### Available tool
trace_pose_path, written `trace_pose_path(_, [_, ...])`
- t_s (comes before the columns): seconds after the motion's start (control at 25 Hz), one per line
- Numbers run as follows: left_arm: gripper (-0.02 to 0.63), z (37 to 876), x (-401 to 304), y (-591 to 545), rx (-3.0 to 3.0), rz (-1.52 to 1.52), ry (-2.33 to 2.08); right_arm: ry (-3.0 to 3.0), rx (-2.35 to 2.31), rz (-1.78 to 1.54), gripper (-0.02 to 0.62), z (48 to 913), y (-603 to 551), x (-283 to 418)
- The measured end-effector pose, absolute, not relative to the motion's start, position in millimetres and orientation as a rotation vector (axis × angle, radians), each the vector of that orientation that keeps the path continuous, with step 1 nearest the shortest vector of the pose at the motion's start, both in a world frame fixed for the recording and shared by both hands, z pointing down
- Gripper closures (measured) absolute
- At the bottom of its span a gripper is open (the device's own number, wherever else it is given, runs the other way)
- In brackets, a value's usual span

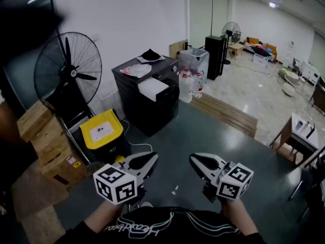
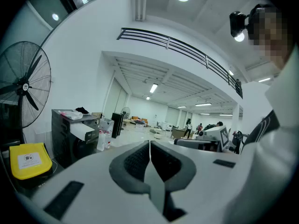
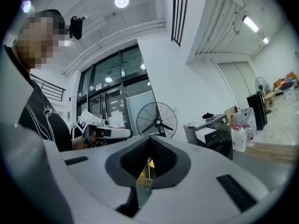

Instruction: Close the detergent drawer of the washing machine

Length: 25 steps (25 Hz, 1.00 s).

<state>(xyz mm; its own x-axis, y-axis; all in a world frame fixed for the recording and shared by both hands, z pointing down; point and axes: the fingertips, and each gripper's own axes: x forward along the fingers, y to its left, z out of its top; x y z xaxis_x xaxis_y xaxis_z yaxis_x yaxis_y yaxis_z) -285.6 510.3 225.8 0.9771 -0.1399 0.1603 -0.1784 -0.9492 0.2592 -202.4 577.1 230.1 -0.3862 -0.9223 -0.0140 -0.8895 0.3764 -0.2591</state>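
The black washing machine (image 1: 148, 99) stands against the white wall, a few steps ahead of me. Its white detergent drawer (image 1: 153, 88) sticks out from the top front. It also shows in the left gripper view as the washing machine (image 2: 74, 136) with the drawer (image 2: 85, 132) pulled out, and in the right gripper view as the washing machine (image 3: 212, 135) with its drawer (image 3: 204, 135). My left gripper (image 1: 153, 158) and right gripper (image 1: 193, 159) are held low near my body, side by side, both shut and empty, far from the machine.
A large floor fan (image 1: 69, 74) stands left of the machine, with a yellow-lidded bin (image 1: 101, 131) and stacked cardboard boxes (image 1: 50, 149) below it. Water bottles (image 1: 192, 83) sit right of the machine. A wooden step (image 1: 226, 114) borders the dark floor on the right.
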Motion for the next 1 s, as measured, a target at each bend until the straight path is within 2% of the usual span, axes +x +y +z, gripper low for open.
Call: trace_pose_path(1.0, [0.578,281.5,-231.1,478.3,2.763,0.275,-0.179,2.431,-1.782,-0.41,0.568,291.3,555.4,-149.6])
